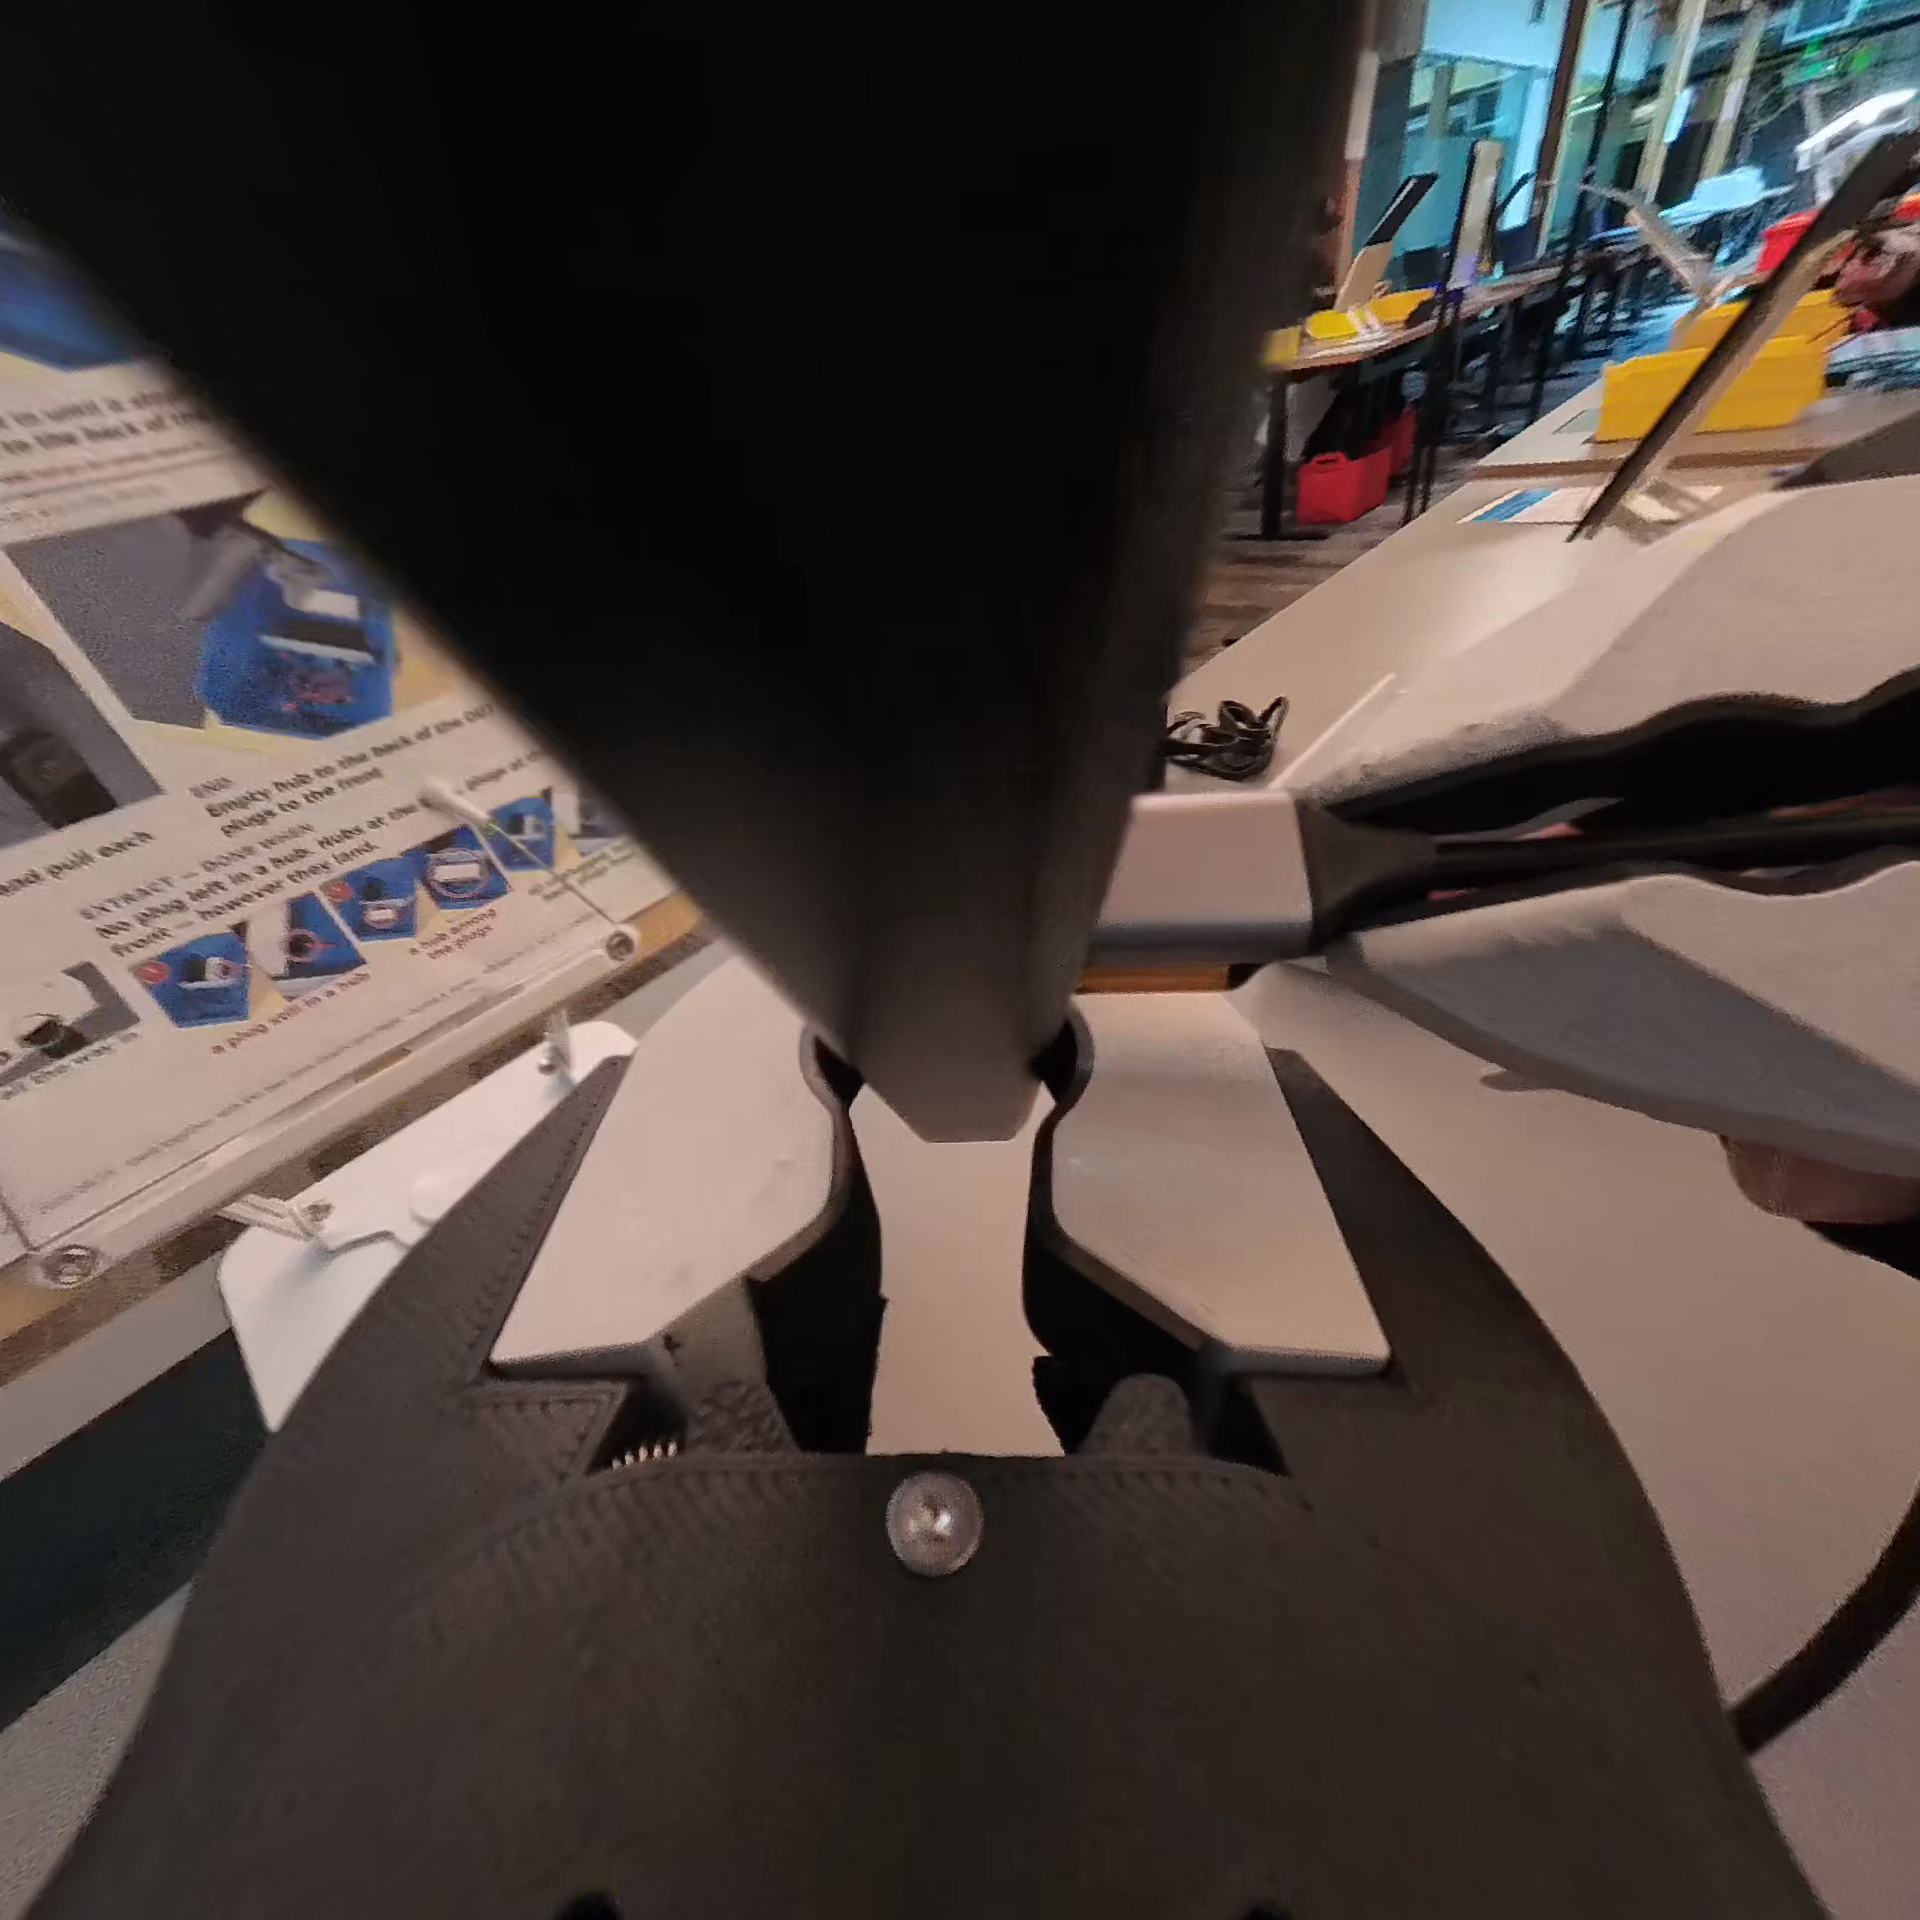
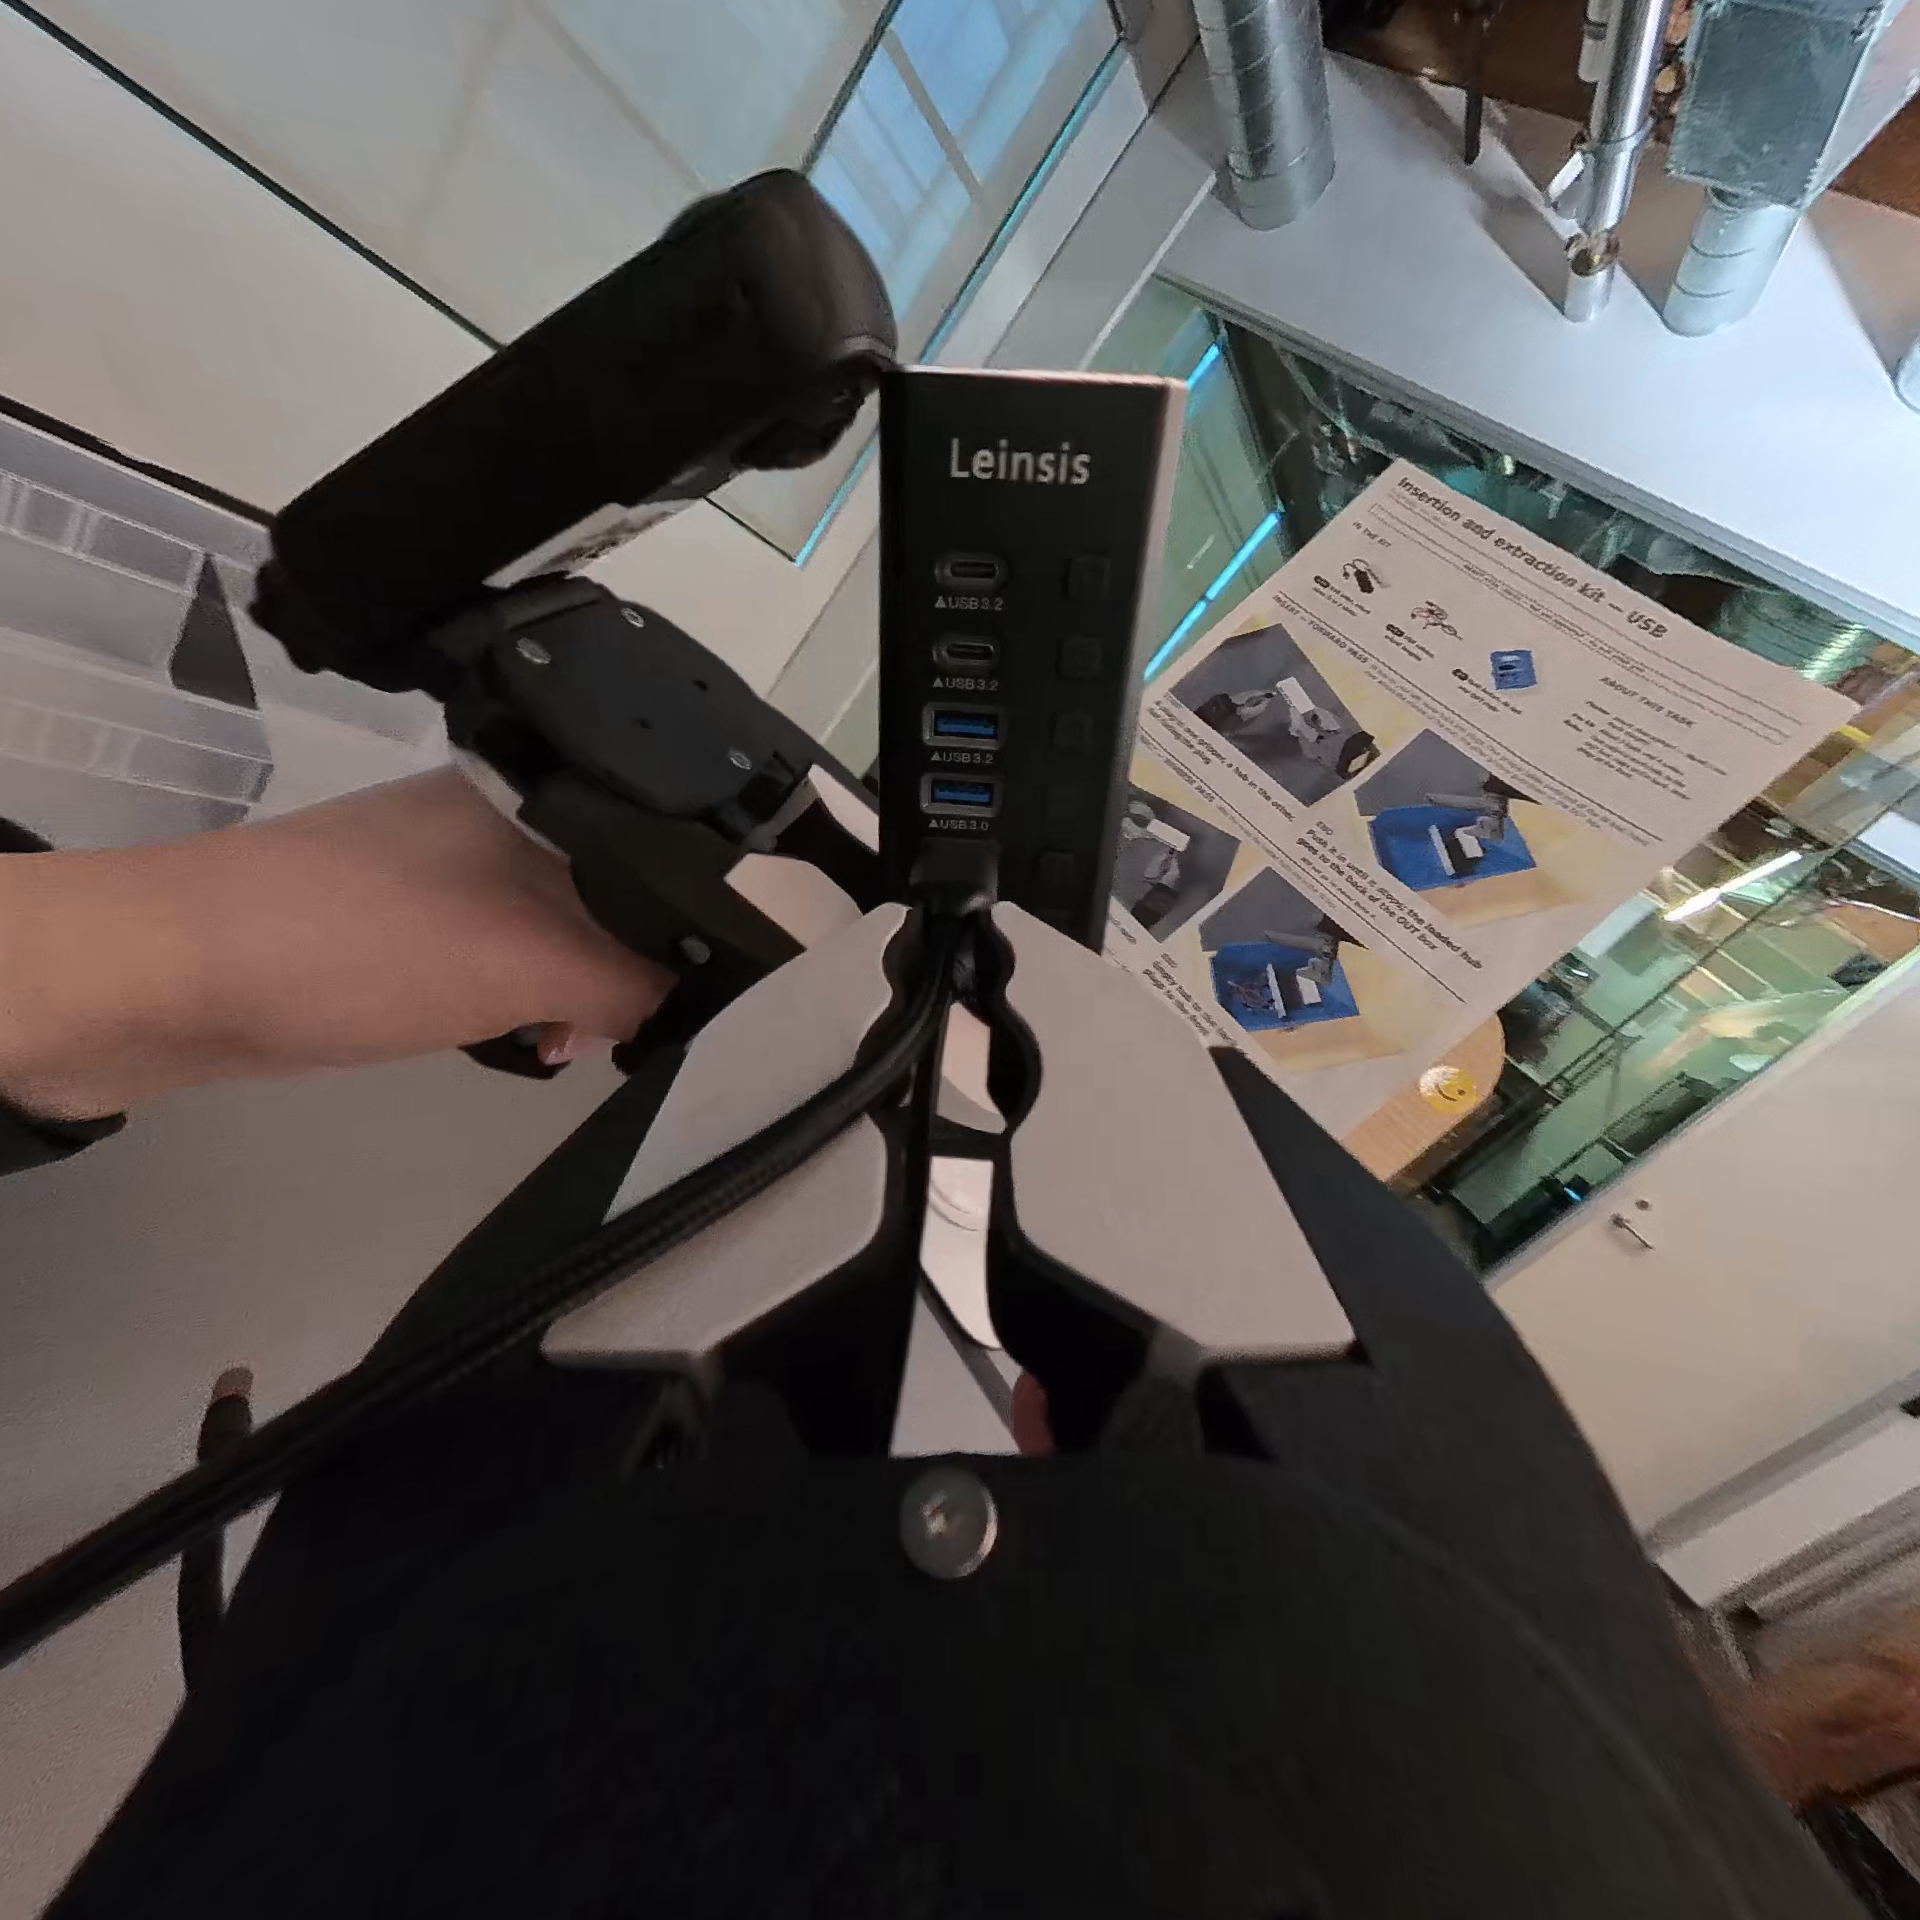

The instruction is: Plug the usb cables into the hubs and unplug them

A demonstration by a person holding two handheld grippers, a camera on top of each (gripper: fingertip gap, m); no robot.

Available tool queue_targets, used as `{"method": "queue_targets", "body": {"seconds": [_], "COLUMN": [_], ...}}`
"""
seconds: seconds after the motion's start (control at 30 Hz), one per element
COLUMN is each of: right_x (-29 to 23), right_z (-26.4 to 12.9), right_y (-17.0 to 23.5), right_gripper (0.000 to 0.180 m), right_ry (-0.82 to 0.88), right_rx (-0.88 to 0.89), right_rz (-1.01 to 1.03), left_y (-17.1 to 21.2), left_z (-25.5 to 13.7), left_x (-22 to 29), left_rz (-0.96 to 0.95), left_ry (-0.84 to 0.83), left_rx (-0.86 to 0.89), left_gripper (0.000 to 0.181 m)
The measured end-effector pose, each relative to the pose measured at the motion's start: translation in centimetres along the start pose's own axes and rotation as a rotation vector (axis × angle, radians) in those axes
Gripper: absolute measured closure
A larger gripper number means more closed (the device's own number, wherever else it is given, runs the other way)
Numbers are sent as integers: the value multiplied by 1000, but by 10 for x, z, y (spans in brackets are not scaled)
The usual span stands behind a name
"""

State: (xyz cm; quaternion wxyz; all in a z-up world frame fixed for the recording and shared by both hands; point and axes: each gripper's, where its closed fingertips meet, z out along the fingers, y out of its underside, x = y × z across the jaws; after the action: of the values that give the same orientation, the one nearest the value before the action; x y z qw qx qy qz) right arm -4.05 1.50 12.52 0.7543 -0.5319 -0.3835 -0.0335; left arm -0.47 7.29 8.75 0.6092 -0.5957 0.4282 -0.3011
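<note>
My left gripper [image 1: 945,1070] is shut on the end of a black USB hub [image 1: 727,468], which fills the top of the left wrist view. In the right wrist view the hub [image 2: 1023,623] stands upright with a row of ports facing me. My right gripper [image 2: 951,940] is shut on a USB plug [image 2: 954,868] that sits at the hub's lowest port. Its black braided cable [image 2: 623,1236] trails down to the left. In the left wrist view the plug [image 1: 1205,873] shows a silver shell that meets the hub's side. How deep it sits is hidden.
A printed instruction sheet [image 1: 260,831] stands on a white stand base [image 1: 343,1226] at the left; it also shows in the right wrist view [image 2: 1455,748]. A bundle of black cable [image 1: 1226,738] lies on the grey table [image 1: 1455,1455]. Yellow bins [image 1: 1714,384] stand far back. A hand [image 2: 312,935] holds the left gripper. The left gripper's tips are roughly 7 cm from the right gripper's.
</note>
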Motion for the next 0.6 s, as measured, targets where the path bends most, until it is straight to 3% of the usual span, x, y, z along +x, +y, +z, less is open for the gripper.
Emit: {"method": "queue_targets", "body": {"seconds": [0.1,0.3,0.43,0.6], "right_x": [1,6,6,17], "right_z": [-1,-21,-37,-44], "right_y": [-1,-14,-12,-18], "right_gripper": [147,145,145,141], "right_ry": [-33,-111,-232,-347], "right_rx": [12,20,-16,99], "right_rz": [21,-21,64,434], "left_y": [2,-4,-1,4], "left_z": [-6,-33,-44,-38], "left_x": [-3,-27,-3,57], "left_rz": [-13,-144,-128,-73], "left_ry": [20,46,253,529], "left_rx": [-37,3,-34,-103], "left_gripper": [152,152,152,152]}}
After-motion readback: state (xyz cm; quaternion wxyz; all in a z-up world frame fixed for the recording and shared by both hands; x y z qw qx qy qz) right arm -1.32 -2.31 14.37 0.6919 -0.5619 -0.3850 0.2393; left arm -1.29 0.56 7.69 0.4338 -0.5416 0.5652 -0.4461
